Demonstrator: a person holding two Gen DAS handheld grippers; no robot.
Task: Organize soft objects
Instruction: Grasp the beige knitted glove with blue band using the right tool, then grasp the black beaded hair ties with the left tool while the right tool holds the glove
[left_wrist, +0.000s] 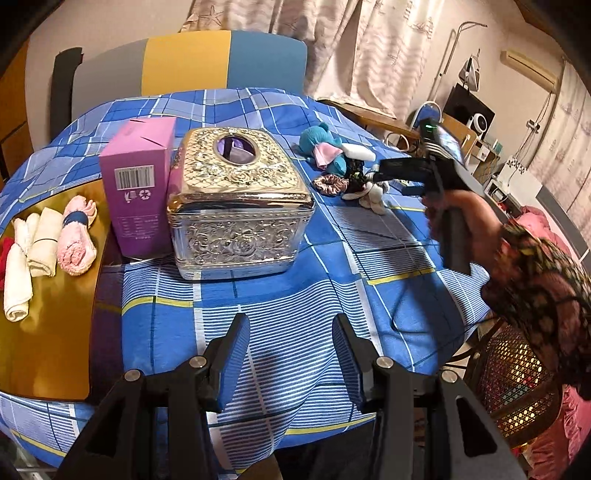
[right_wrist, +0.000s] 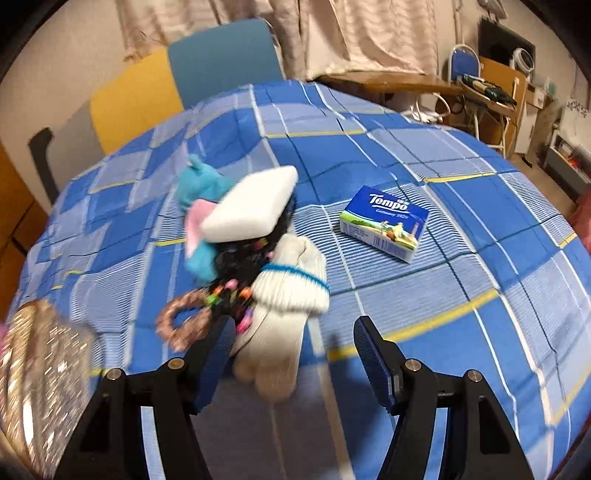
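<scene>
A pile of soft things lies on the blue checked cloth: a teal plush toy (right_wrist: 199, 184), a white sponge (right_wrist: 251, 206), a black beaded hair tie (right_wrist: 229, 288), a brown scrunchie (right_wrist: 181, 325) and a rolled white sock (right_wrist: 291, 284). My right gripper (right_wrist: 295, 328) hangs open just above the sock, whose lower end lies between the fingers, close to the left one. In the left wrist view that pile (left_wrist: 347, 162) sits at the back right, with a person's hand holding the right gripper (left_wrist: 376, 173) over it. My left gripper (left_wrist: 290, 325) is open over bare cloth, with nothing in it.
A gold tray (left_wrist: 55, 314) at the left holds rolled cloths in white, cream and pink (left_wrist: 75, 236). Beside it stand a purple box (left_wrist: 138, 184) and an ornate silver tissue box (left_wrist: 236, 199). A Tempo tissue pack (right_wrist: 384, 225) lies right of the pile. A chair stands behind the table.
</scene>
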